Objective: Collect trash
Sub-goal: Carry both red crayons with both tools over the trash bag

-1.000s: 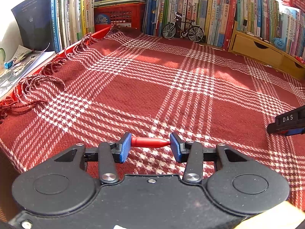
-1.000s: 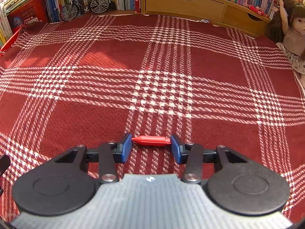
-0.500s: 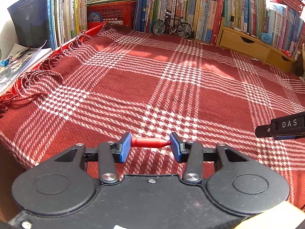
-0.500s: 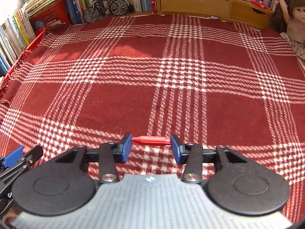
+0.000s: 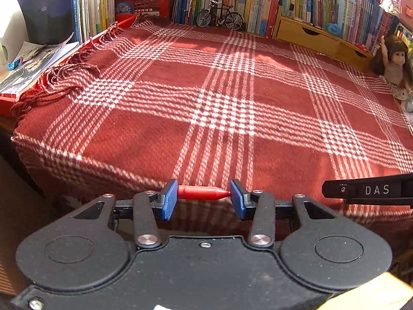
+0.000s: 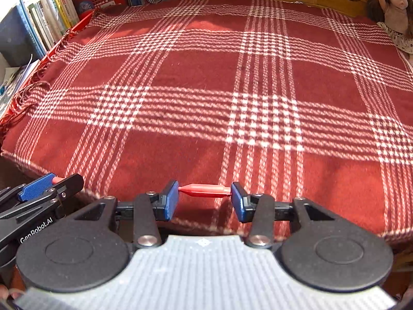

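My left gripper (image 5: 204, 193) is shut on a small red pointed piece (image 5: 200, 192), held crosswise between the blue pads. It hangs over the near edge of the red plaid blanket (image 5: 232, 108). My right gripper (image 6: 205, 191) is shut on a similar red pointed piece (image 6: 206, 190), also above the blanket's (image 6: 206, 77) near edge. In the right wrist view the left gripper's blue pad (image 6: 36, 187) shows at the lower left with a red tip beside it. In the left wrist view a black finger (image 5: 369, 190) of the right gripper shows at the right.
Rows of books (image 5: 258, 0) line the back and left. A toy bicycle (image 5: 219, 16) stands before them, beside wooden drawers (image 5: 307, 33). A doll (image 5: 395, 64) sits at the right. Loose magazines (image 5: 33, 62) lie left of the blanket's fringe. A red crate (image 5: 144, 2) sits among the books.
Both grippers have drawn back from over the blanket to its near edge, each still holding its red piece. The blanket's front fold now shows under the fingers.
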The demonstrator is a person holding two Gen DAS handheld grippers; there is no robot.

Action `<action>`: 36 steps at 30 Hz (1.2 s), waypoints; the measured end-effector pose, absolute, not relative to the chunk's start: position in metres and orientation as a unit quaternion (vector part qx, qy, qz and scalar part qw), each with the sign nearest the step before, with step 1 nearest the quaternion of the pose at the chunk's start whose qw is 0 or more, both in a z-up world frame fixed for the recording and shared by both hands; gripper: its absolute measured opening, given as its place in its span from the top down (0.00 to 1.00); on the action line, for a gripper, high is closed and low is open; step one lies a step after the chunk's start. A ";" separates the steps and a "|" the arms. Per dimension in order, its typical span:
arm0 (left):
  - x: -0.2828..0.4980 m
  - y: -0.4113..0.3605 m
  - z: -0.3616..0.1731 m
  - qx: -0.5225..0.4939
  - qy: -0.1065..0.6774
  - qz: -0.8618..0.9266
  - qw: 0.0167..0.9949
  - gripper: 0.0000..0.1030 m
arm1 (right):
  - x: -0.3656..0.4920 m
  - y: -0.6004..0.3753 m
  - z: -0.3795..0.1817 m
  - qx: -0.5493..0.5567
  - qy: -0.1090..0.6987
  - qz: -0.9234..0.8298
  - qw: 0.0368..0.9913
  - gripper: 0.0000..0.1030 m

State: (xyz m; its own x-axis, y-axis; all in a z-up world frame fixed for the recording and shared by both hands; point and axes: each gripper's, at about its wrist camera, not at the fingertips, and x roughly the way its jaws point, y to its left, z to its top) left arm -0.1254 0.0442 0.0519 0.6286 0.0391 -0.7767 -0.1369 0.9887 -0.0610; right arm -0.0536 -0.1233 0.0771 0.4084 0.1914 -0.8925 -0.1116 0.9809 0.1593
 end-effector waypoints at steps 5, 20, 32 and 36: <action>-0.154 0.049 0.039 -0.050 0.462 0.042 0.884 0.59 | -0.091 -0.108 0.061 0.032 0.552 0.102 0.827 0.52; -0.232 0.052 0.003 -0.020 0.568 0.020 0.822 0.59 | -0.172 -0.096 -0.006 0.044 0.627 0.095 0.772 0.52; -0.232 0.043 0.038 -0.024 0.560 -0.007 0.828 0.59 | -0.186 -0.112 0.019 0.059 0.624 0.082 0.775 0.52; -0.238 0.039 0.053 -0.016 0.554 -0.019 0.832 0.59 | -0.189 -0.118 0.033 0.062 0.615 0.078 0.782 0.52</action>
State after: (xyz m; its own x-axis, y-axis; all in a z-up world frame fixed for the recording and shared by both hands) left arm -0.2383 0.0391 0.0527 0.3864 -0.0487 -0.9211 0.0135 0.9988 -0.0471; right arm -0.1892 -0.1176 0.0330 0.2303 0.1979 -0.9528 -0.0461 0.9802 0.1924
